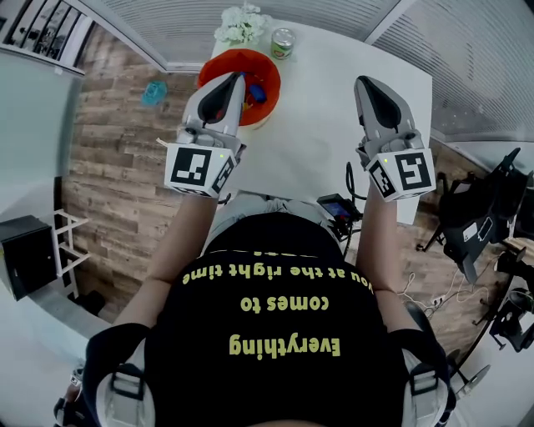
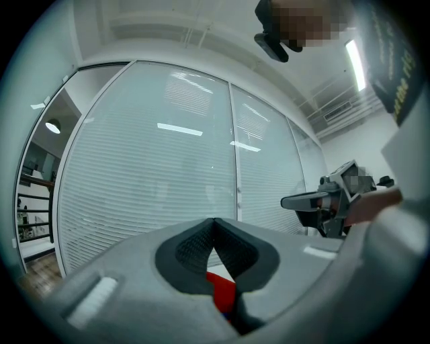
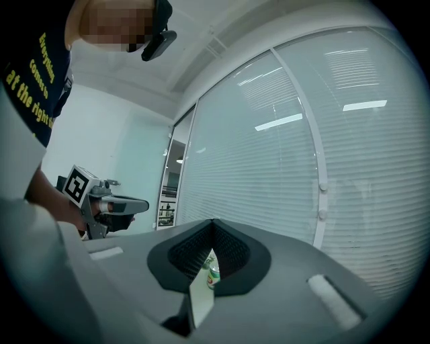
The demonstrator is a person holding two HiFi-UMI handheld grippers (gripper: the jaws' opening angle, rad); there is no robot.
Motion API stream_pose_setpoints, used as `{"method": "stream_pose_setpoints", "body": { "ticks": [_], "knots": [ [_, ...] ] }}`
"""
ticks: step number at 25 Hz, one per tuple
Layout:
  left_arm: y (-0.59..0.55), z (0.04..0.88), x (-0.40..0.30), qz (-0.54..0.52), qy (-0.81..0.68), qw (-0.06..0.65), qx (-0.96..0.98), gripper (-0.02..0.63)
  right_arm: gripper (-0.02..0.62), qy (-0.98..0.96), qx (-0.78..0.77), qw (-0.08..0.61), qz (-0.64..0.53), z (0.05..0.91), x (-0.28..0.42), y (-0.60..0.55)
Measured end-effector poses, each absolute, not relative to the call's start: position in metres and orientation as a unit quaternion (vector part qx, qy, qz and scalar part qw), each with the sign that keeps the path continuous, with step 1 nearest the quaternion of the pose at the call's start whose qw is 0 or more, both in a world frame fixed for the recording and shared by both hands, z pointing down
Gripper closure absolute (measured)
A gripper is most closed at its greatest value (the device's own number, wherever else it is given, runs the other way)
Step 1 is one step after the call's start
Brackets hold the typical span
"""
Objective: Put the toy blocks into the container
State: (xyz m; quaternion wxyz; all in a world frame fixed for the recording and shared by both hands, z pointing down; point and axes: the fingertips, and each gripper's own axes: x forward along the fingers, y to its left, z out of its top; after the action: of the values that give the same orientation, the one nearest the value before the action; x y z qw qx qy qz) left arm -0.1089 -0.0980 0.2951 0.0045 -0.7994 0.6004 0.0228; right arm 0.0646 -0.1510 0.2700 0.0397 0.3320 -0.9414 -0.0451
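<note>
A red round container stands on the white table at its far left, with coloured toy blocks inside. My left gripper hovers level over the container's near side, jaws shut with nothing between the tips. In the left gripper view the tips meet, and a strip of the red container shows below them. My right gripper hangs over bare table to the right, also shut and empty; its tips are together. Each gripper shows in the other's view: the right gripper, the left gripper.
White flowers and a green can stand at the table's far edge; the can also shows below the right jaws. A black device sits at the near edge. Black stands crowd the floor at right. Glass walls with blinds lie beyond.
</note>
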Motion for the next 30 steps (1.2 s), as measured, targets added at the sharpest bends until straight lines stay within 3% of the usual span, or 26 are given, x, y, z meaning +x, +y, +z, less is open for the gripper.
{"method": "stream_pose_setpoints", "body": {
  "ticks": [30],
  "knots": [
    [-0.142, 0.325, 0.005, 0.000, 0.471, -0.032, -0.881, 0.609, 0.588, -0.875, 0.483, 0.046, -0.005, 0.294, 0.195, -0.147]
  ]
}}
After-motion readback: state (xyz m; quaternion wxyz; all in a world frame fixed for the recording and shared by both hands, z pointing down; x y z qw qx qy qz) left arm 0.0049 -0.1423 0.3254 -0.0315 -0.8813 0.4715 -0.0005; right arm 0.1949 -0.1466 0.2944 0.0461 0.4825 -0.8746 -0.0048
